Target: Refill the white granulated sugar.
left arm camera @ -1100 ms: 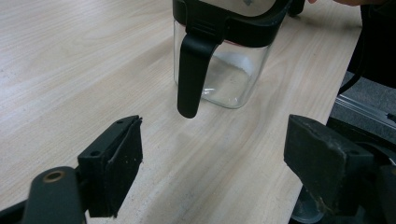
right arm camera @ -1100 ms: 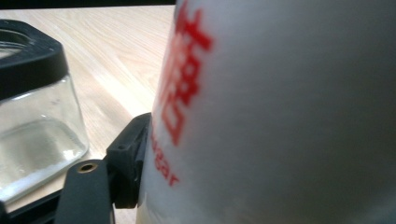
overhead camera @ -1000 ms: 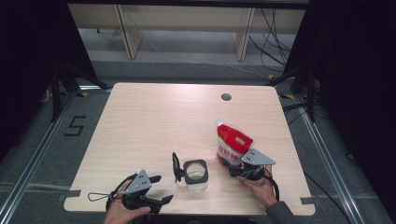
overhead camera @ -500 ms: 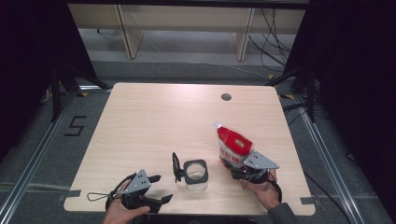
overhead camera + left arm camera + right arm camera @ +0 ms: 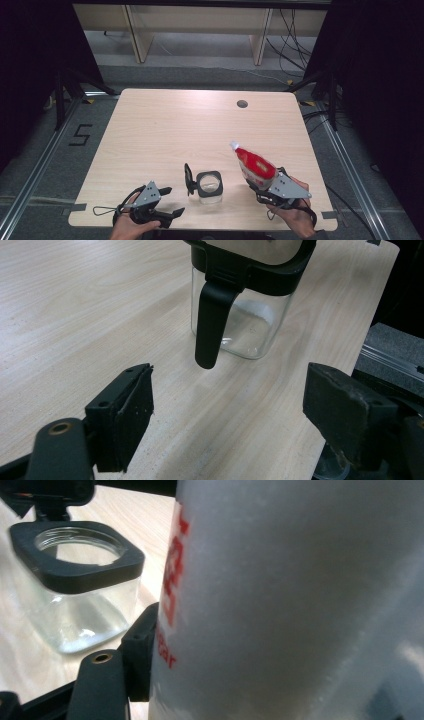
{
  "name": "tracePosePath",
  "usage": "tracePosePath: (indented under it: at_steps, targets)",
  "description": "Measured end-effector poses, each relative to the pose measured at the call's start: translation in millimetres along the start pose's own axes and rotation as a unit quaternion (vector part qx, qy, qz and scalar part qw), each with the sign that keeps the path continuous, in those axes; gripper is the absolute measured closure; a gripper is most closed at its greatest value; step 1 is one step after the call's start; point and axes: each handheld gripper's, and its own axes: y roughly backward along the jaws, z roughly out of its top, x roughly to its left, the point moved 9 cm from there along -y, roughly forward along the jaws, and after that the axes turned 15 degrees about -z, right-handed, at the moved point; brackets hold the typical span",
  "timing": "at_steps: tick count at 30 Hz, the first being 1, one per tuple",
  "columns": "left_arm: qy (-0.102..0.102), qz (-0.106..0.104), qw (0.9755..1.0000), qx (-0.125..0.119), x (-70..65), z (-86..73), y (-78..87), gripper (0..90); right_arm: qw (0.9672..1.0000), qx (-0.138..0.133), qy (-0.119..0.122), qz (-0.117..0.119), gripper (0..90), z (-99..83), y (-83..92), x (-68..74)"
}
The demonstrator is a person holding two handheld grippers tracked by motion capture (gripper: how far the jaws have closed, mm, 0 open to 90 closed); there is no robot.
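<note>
At five o'clock on the table [image 5: 165, 125], right gripper [image 5: 260, 187] clamps the red pouch [image 5: 255, 165]; left gripper [image 5: 167, 202] gapes empty, seemingly facing the jar [image 5: 209, 186].

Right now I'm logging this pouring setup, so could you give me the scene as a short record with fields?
table: light wood table
jar: clear glass jar with black rim, lid open, upright near the front edge
pouch: red and white pouch, tilted, white spout pointing up and away
right gripper: right gripper shut on the pouch
left gripper: left gripper open, holding nothing, beside the jar
</note>
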Motion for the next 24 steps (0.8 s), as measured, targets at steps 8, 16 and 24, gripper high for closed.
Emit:
tracePosePath:
  at_steps: [8,16,24]
  targets:
    - [-0.009,-0.001,0.9999,0.005,1.8,0.1,1.5,19.5,0.993,-0.001,0.115,-0.029,34.9,5.8,24.5,4.3]
    - [0.0,0.007,0.9999,0.009,2.5,-1.8,1.1,19.5,0.9706,0.007,0.235,-0.054,35.0,3.6,32.7,11.4]
    - [0.005,0.003,1.0,0.003,1.2,-1.5,-0.5,19.5,0.9174,0.012,0.386,-0.098,35.2,1.8,29.4,15.8]
